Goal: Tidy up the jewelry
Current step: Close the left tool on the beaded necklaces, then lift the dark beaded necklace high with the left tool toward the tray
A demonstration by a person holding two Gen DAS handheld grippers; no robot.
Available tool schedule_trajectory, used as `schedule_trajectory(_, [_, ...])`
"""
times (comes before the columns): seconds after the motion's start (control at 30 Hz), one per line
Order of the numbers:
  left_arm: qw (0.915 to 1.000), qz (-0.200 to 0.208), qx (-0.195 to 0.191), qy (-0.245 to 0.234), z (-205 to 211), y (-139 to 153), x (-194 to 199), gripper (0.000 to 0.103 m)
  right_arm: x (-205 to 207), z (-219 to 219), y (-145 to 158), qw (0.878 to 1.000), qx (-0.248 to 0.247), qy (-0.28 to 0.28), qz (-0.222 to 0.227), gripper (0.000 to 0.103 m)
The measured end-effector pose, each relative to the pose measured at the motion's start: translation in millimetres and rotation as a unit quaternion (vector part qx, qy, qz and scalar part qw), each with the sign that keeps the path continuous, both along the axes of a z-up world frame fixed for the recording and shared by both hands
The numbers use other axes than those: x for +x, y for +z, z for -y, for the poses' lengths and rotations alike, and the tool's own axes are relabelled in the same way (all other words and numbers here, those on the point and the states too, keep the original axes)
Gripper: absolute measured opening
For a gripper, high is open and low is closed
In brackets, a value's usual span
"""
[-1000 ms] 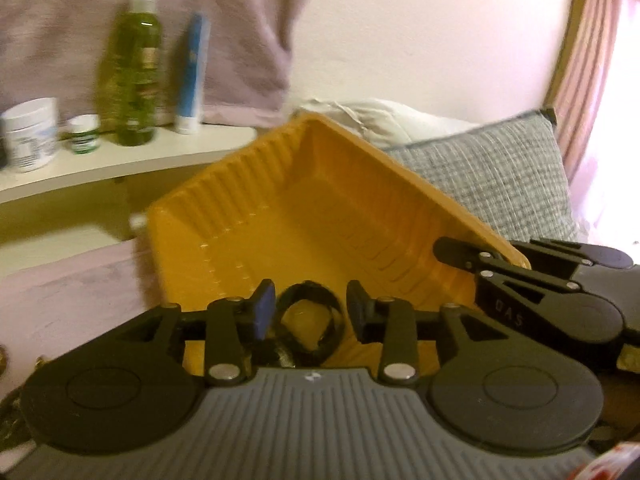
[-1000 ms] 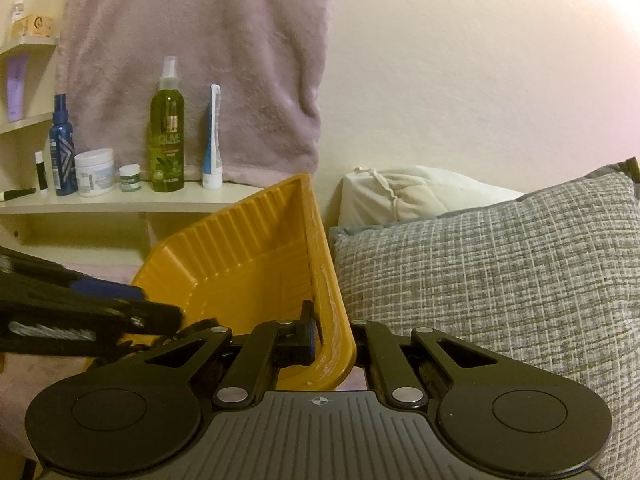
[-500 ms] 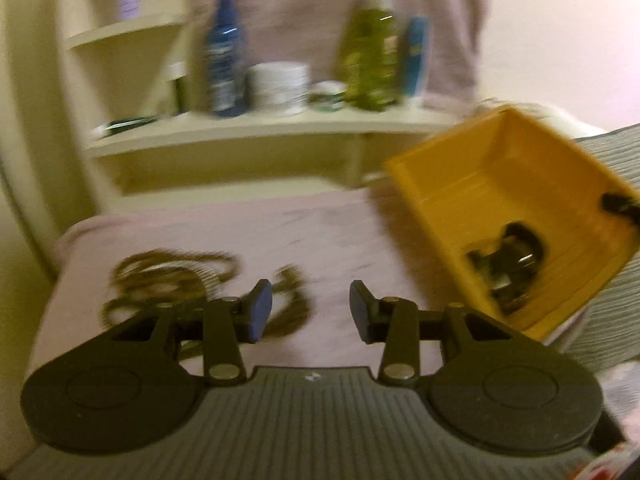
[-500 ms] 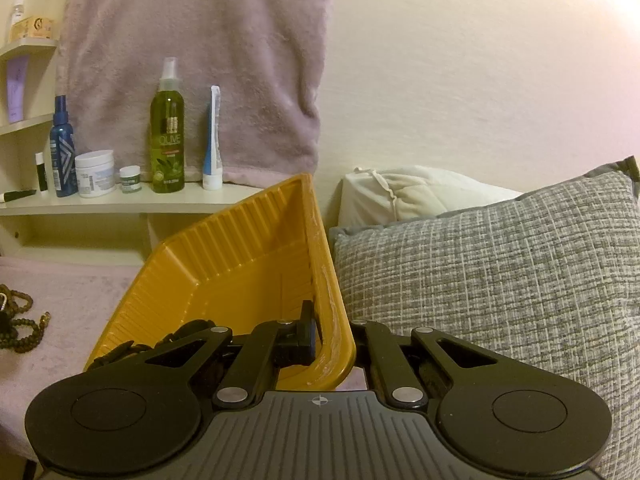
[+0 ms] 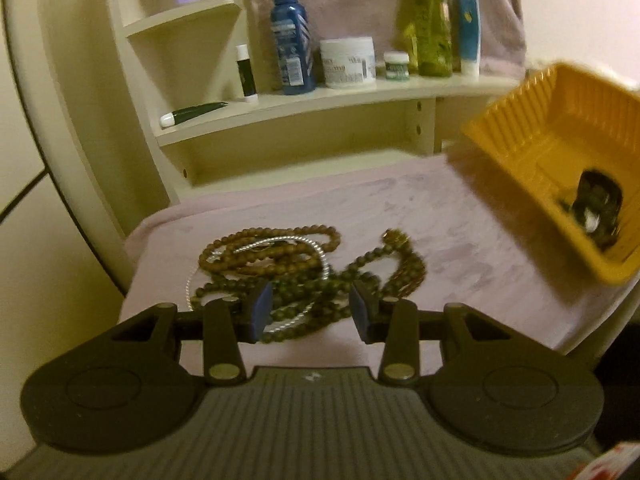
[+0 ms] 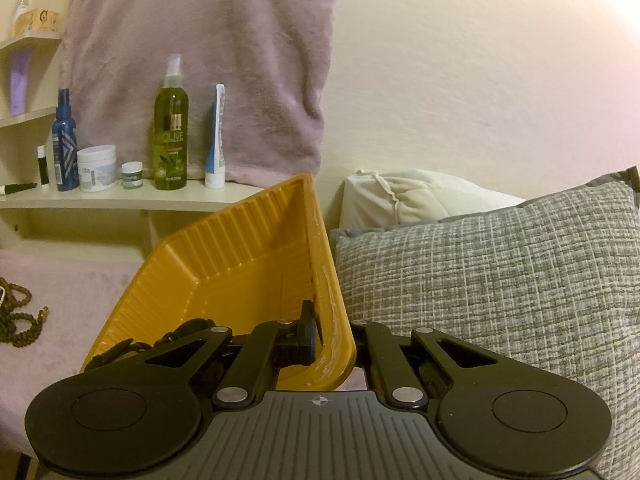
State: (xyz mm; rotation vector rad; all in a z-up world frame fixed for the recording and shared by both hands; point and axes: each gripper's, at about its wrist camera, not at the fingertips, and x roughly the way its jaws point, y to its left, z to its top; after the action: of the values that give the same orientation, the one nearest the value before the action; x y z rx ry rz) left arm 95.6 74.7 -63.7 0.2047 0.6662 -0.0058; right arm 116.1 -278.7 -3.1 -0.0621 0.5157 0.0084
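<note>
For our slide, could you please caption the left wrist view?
Open left gripper above beaded necklaces; yellow tray at right.

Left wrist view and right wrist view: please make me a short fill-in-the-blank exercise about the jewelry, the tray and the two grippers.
1. The right gripper is shut on the rim of the ____ tray.
2. The beaded necklaces lie in a heap on the ____ cloth.
3. The jaws of the left gripper are ____, with nothing gripped between them.
4. A dark piece of jewelry lies ____ the tray.

Missing words: yellow; pink; open; inside
</note>
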Motion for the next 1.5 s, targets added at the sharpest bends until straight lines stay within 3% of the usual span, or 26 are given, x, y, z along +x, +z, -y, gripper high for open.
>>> schedule_trajectory(0.3, [0.9911,-0.009,0.095,-0.093,7,-15,13,0.037,2,2,-2,1.000,-0.004,-0.001,-0.001,0.005])
schedule_trajectory(0.5, [0.9758,-0.029,0.151,-0.155,14,-26,22,0.024,3,3,-3,1.000,-0.005,-0.002,-0.003,0.005])
schedule_trajectory(0.7, [0.9674,-0.039,0.171,-0.183,14,-27,23,0.009,3,3,-3,1.000,-0.005,-0.001,-0.002,0.005])
schedule_trajectory(0.8, [0.9634,-0.043,0.177,-0.197,13,-29,24,0.008,2,4,-3,1.000,-0.006,0.000,-0.002,0.005])
schedule_trajectory(0.93, [0.9641,-0.043,0.168,-0.201,11,-19,24,0.007,2,3,-3,1.000,-0.006,0.000,-0.001,0.005])
schedule_trajectory(1.2, [0.9821,-0.016,0.075,-0.172,-10,36,31,0.007,-1,2,-2,1.000,-0.006,0.000,0.002,0.005])
schedule_trajectory(1.5, [0.9886,0.023,0.003,-0.149,-30,105,42,0.007,-2,0,0,1.000,-0.005,0.001,0.006,0.005])
